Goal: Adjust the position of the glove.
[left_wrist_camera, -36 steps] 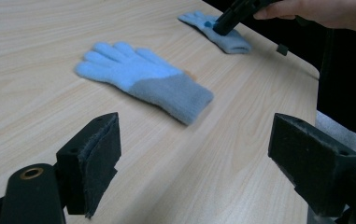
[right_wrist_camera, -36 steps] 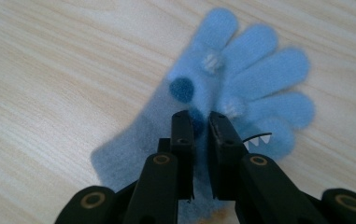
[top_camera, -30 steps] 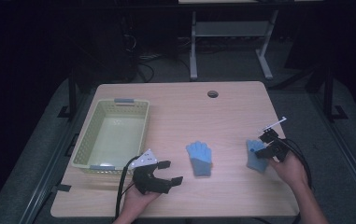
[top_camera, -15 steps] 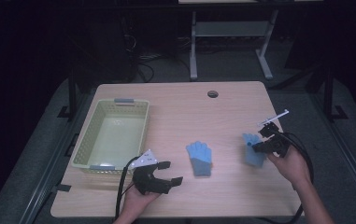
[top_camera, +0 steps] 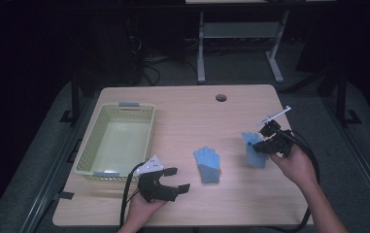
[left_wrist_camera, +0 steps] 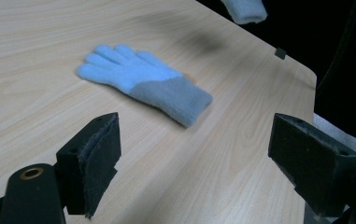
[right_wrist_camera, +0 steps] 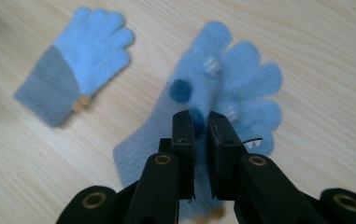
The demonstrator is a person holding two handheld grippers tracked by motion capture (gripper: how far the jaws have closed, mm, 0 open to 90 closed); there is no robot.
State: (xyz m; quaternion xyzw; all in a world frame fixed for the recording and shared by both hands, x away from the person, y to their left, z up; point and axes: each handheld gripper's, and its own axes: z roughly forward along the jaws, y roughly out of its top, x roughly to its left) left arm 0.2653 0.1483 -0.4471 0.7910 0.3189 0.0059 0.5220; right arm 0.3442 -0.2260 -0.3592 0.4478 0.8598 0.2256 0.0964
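Note:
Two light blue knitted gloves are here. One glove point(top_camera: 207, 164) point(left_wrist_camera: 143, 82) point(right_wrist_camera: 75, 59) lies flat on the wooden table point(top_camera: 187, 116), grey cuff toward the front edge. The second glove point(top_camera: 254, 150) point(right_wrist_camera: 227, 88), with dark dots on it, hangs above the table at the right, and my right gripper point(top_camera: 259, 146) point(right_wrist_camera: 200, 122) is shut on it near the palm. Its cuff point(left_wrist_camera: 245, 10) also shows at the top of the left gripper view. My left gripper point(top_camera: 177, 179) point(left_wrist_camera: 194, 158) rests low near the front edge, left of the flat glove, jaws wide open and empty.
A pale green plastic basket point(top_camera: 91, 145), with nothing in it, stands on the left half of the table beside my left gripper. A round cable hole point(top_camera: 221, 98) sits near the far edge. A metal frame point(top_camera: 241, 34) stands on the floor behind the table.
My right gripper has lifted the dotted glove off the table and carried it up and slightly left. The left gripper and the flat glove have stayed put.

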